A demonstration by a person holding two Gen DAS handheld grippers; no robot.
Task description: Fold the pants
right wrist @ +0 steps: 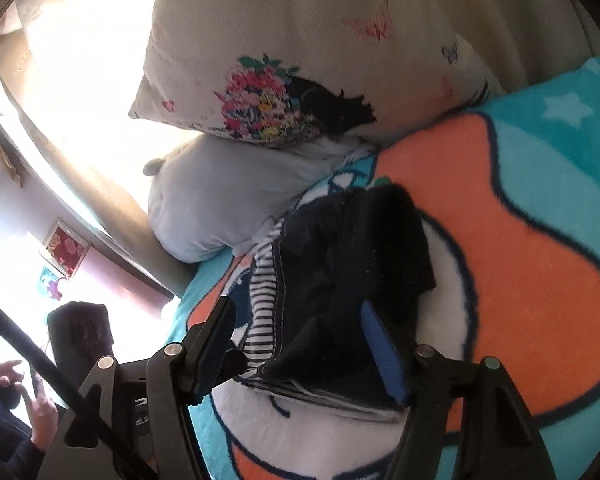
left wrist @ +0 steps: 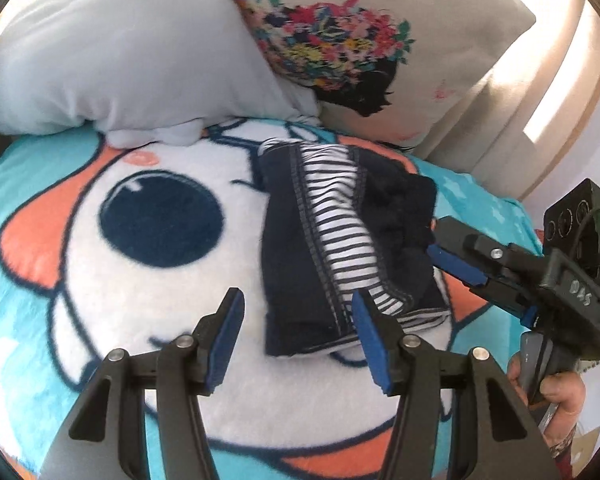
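The pants (left wrist: 340, 240), dark navy with a black-and-white striped lining showing down the middle, lay folded into a compact bundle on the bed, on a fleece blanket (left wrist: 140, 300) printed with a large cartoon face in white, orange and turquoise. In the left wrist view the bundle sat right of the big dark eye of that print, its near edge a neat stack of folded layers and its far edge rumpled near the pillows.

The left tongs (left wrist: 298, 336) stood moderately wide with nothing between them; the left blue pad hung over bare white fleece, while the right pad overlapped the near right corner of the bundle, though contact could not be told. The right tongs (right wrist: 300, 344) reached in from the right, also spread wide, straddling the near end of the pants; their right blue pad lay against the dark cloth, and the left finger stood clear beside the striped edge, so no firm grip showed. A hand (left wrist: 556, 392) held the right tool's handle at the far right edge.

A pale grey pillow (left wrist: 120, 60) lay at the far left and a cream pillow with a floral print (left wrist: 360, 40) leaned behind the pants, closing off the far side. To the left of the bundle the blanket ran open and flat, and the near side lay open too.
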